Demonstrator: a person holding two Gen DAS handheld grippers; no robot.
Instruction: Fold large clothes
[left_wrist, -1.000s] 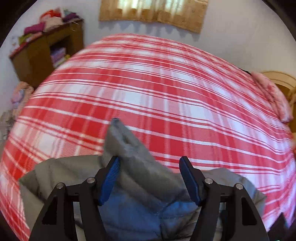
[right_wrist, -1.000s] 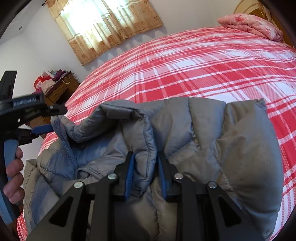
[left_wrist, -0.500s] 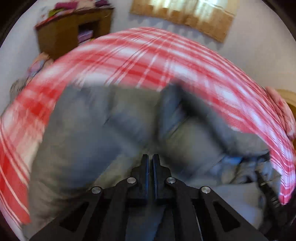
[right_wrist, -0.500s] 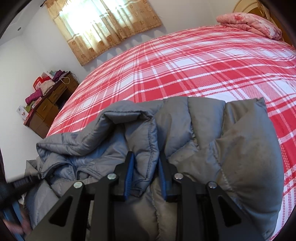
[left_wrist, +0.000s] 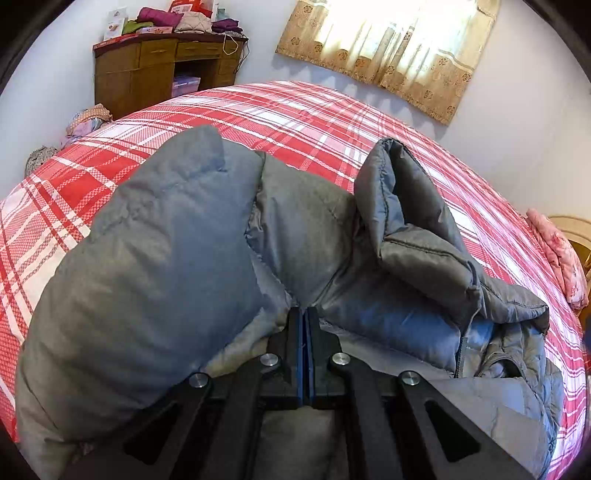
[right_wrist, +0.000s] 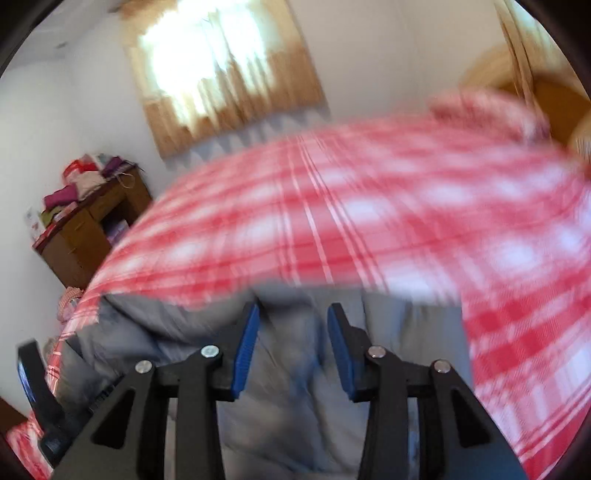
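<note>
A grey puffer jacket (left_wrist: 166, 258) lies bunched on the red plaid bed (left_wrist: 295, 110), its collar standing up on the right. My left gripper (left_wrist: 303, 314) is shut, its tips pinched into a crease of the jacket between the puffy sleeve and the body. In the blurred right wrist view my right gripper (right_wrist: 291, 314) hangs above the jacket (right_wrist: 295, 387) with its jaws opening; the blue pads (right_wrist: 245, 350) stand apart and do not press on the fabric. The left gripper's handle (right_wrist: 37, 398) shows at that view's lower left.
A wooden cabinet (left_wrist: 147, 74) piled with clothes stands against the far wall beyond the bed's corner. A curtained window (left_wrist: 388, 48) is behind the bed. A pink pillow (left_wrist: 561, 258) lies at the bed's right end. Plaid bedspread (right_wrist: 332, 221) stretches beyond the jacket.
My left gripper dropped onto the jacket and shut on a fold. My right gripper let go of the jacket fold it was pinching, opened and rose.
</note>
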